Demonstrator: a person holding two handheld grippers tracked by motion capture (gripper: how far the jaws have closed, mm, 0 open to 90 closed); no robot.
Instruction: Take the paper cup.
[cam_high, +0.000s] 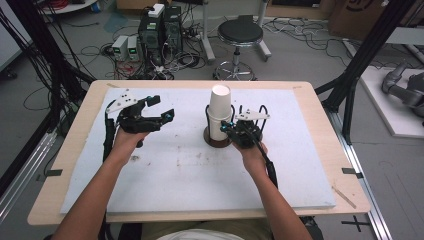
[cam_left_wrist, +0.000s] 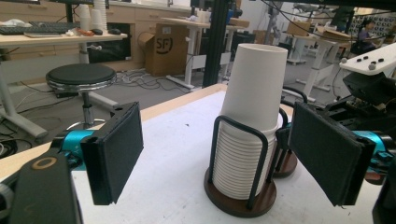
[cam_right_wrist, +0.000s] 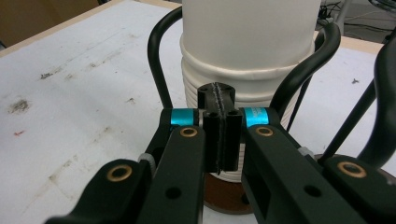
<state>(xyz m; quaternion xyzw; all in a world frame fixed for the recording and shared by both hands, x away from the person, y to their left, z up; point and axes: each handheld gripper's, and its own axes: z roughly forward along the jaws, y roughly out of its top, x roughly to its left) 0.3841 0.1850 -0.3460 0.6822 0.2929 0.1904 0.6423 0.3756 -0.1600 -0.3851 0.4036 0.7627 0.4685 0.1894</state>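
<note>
Right gripper view shows the right tongs (cam_right_wrist: 219, 128) pressed together, empty, against the wire cup holder (cam_right_wrist: 159, 60); high view shows the left tongs (cam_high: 161, 107) spread, at nine o'clock from its paper cup stack (cam_high: 219, 112).

The only text that can be read is "SF", printed in black on a brown cardboard box (cam_left_wrist: 164, 49) behind the counter.

The high view looks forward and down over the whole table (cam_high: 200, 165) from the person's side. The left gripper view looks level across it toward the cup stack (cam_left_wrist: 250, 140) from a little way off, while the right gripper view sits right against that stack (cam_right_wrist: 247, 60).
</note>
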